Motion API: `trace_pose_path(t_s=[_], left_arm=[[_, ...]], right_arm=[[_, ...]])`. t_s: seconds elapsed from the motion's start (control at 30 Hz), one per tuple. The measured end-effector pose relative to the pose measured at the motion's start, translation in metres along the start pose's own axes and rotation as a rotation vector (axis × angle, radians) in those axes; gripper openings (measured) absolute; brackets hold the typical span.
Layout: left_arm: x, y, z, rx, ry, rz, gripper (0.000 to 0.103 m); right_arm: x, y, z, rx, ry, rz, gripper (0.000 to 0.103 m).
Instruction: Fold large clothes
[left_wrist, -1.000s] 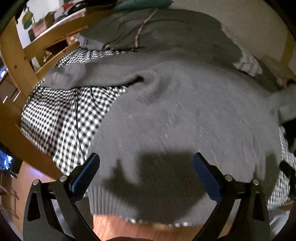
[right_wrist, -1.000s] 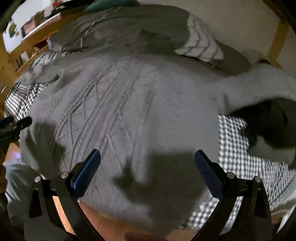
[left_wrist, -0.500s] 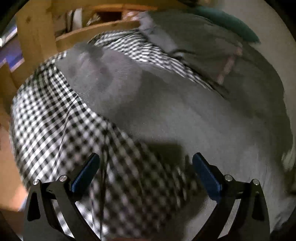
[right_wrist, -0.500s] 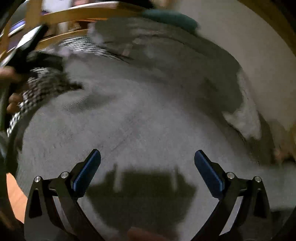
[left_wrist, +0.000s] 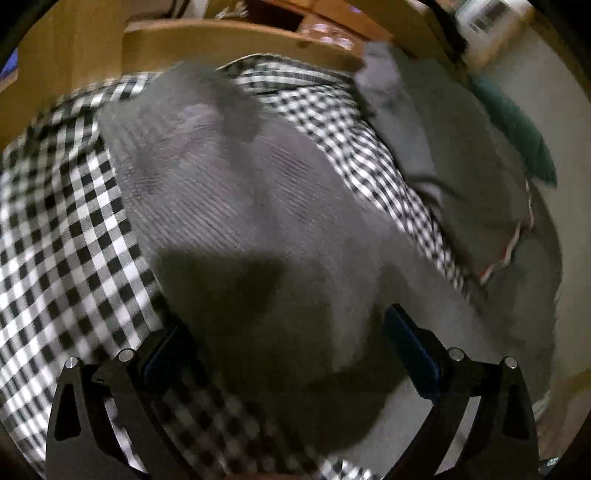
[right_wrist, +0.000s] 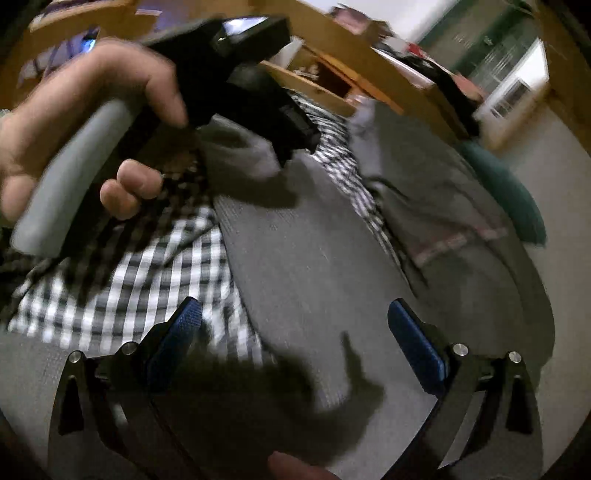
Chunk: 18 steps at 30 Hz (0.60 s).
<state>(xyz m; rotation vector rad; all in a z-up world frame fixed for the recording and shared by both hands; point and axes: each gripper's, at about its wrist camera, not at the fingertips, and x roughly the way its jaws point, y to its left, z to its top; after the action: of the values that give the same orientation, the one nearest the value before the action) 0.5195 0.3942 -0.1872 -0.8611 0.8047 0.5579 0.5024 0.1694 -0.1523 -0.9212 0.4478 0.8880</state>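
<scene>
A large grey knit sweater lies spread on a black-and-white checked bedsheet. Its left sleeve stretches away from me toward the bed's wooden rail in the left wrist view. My left gripper is open and empty, low over that sleeve. In the right wrist view the sleeve runs up the middle. My right gripper is open and empty above it. The left gripper, held in a hand, shows at top left, near the cuff end.
A second grey garment with a pink-edged trim lies folded at the far right of the bed, with a teal pillow behind it. The wooden bed rail runs along the far side. A pale wall stands at the right.
Both grippers have swung left from the sweater's body and hem to its left sleeve. The left gripper has come in close over the sleeve. Both stay open.
</scene>
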Motion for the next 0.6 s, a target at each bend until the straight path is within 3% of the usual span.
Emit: trace_pose_path(t_s=[0.13,0.2,0.23,0.27,0.3,0.33,0.37,0.5,0.6], left_arm=[[-0.002,0.014,0.005,-0.098,-0.012,-0.081,0.098],[-0.001,0.014,0.006,-0.112,-0.019,-0.086,0.098],[-0.002,0.015,0.006,-0.12,-0.024,-0.086,0.098],[-0.002,0.015,0.006,-0.13,-0.035,-0.092,0.098],[-0.003,0.017,0.006,-0.137,-0.049,-0.107,0.098],[-0.004,0.02,0.005,-0.145,-0.079,-0.148,0.098],[-0.007,0.024,0.004,-0.148,-0.086,-0.169,0.098],[-0.009,0.03,0.002,-0.184,-0.086,-0.227,0.098],[-0.009,0.037,0.0,-0.243,-0.043,-0.293,0.098]], right_arm=[[0.049,0.007,0.021,-0.029,0.071,-0.021,0.099],[0.064,0.008,0.024,-0.046,0.095,-0.026,0.086],[0.066,0.003,0.028,-0.005,0.091,0.004,0.077],[0.067,-0.004,0.028,0.044,0.11,0.036,0.049],[0.067,-0.012,0.027,0.095,0.129,0.046,0.032],[0.065,-0.013,0.029,0.121,0.122,0.045,0.027],[0.056,-0.019,0.027,0.155,0.082,0.053,0.016],[0.024,-0.05,0.023,0.291,-0.05,0.021,0.011],[0.005,-0.084,0.019,0.41,-0.124,0.029,0.011]])
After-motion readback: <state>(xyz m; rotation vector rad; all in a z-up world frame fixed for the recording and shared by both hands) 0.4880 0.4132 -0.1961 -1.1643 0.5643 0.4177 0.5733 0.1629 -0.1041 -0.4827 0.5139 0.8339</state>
